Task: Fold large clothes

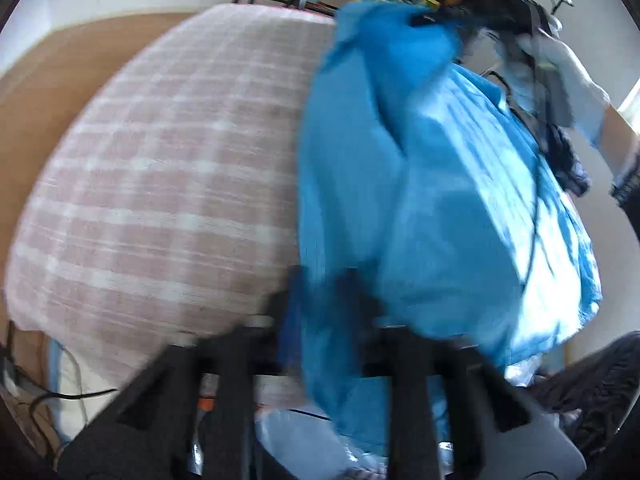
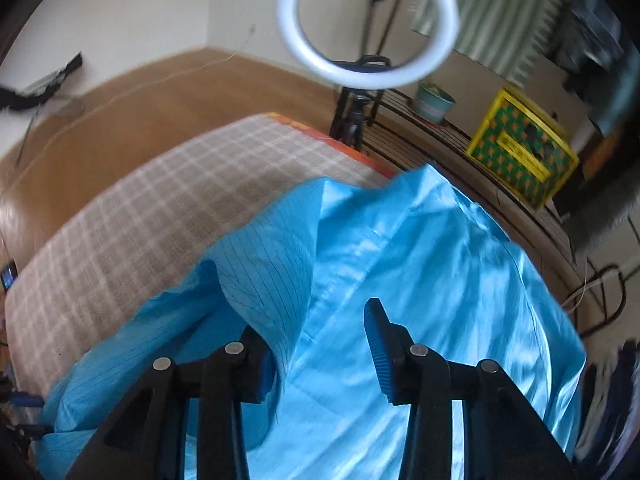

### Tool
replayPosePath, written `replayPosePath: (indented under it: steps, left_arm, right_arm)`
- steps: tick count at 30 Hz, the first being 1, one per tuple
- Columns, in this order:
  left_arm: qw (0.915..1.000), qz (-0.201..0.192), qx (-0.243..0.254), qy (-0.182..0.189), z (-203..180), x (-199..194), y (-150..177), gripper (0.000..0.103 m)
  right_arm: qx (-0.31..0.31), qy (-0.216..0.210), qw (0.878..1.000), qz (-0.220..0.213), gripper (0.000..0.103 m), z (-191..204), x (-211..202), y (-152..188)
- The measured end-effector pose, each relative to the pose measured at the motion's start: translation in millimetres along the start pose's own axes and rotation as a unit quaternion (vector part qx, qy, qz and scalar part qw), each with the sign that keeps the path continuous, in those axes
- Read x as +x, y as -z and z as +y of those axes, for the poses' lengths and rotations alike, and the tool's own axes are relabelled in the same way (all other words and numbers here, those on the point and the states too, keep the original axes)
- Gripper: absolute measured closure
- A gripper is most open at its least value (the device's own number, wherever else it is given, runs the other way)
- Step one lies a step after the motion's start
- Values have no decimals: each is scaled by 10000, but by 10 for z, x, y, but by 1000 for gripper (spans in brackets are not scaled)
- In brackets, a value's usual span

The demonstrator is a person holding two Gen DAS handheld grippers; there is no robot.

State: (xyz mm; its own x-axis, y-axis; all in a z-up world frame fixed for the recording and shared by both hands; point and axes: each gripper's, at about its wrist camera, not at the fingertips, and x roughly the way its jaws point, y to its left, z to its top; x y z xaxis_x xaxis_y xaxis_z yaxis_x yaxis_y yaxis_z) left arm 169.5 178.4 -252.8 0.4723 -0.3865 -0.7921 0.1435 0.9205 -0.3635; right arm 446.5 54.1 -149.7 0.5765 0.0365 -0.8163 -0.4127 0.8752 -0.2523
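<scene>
A bed covered with a pink-and-white checked blanket fills the left and far part of both views, with a brown floor beyond it. Over its right side hangs a large bright blue garment, glossy with fine dark pinstripes, lifted and bunched rather than lying flat; in the right wrist view it spreads from the bed's near edge towards the far right corner.

Beyond the bed stands a white ring light on a dark tripod. To its right, a dark wire rack carries a yellow-and-green patterned box and a small round pot.

The left tool is closed on a fold of the blue garment, which drapes between and over its 2 blurred fingers. The right tool stands open, its 2 fingers well apart, with the cloth lying between and below them; a ridge of fabric rises just beside the left finger. In the left wrist view, a white-gloved hand holds the right tool at the garment's far upper edge.
</scene>
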Motion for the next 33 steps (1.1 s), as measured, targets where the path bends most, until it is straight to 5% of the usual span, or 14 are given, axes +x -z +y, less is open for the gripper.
replayPosePath:
  steps: [3, 5, 9, 13, 15, 17, 19, 26, 33]
  left_arm:
    - [9989, -40, -294, 354, 43, -30, 22, 103]
    - [9972, -212, -468, 537, 84, -164, 64, 103]
    - [9937, -582, -723, 623, 228, -509, 201, 103]
    - [9942, -570, -902, 133, 473, -474, 300, 103]
    - [9924, -533, -1104, 106, 623, -450, 366, 103]
    - [9889, -472, -1362, 362, 739, -459, 415, 103]
    - [9883, -583, -1346, 408, 715, -534, 448, 103]
    - [9918, -499, -1019, 579, 542, -720, 354, 95]
    - [9925, -131, -1056, 610, 533, -711, 148, 84]
  right_arm:
    - [-91, 20, 9999, 87, 62, 170, 142, -139]
    - [-137, -4, 9997, 214, 85, 312, 249, -207]
    - [-170, -321, 9990, 248, 102, 641, 432, -372]
    - [-28, -765, 9967, 261, 102, 1047, 678, -550]
    - [56, -918, 9952, 337, 98, 1220, 773, -611]
    - [87, -985, 9944, 375, 57, 1326, 769, -659]
    - [127, -1178, 9927, 204, 47, 1338, 631, -680]
    - [1069, -1695, 9797, -106, 43, 842, -110, -320]
    - [1470, -1793, 9719, 416, 43, 655, -660, 935]
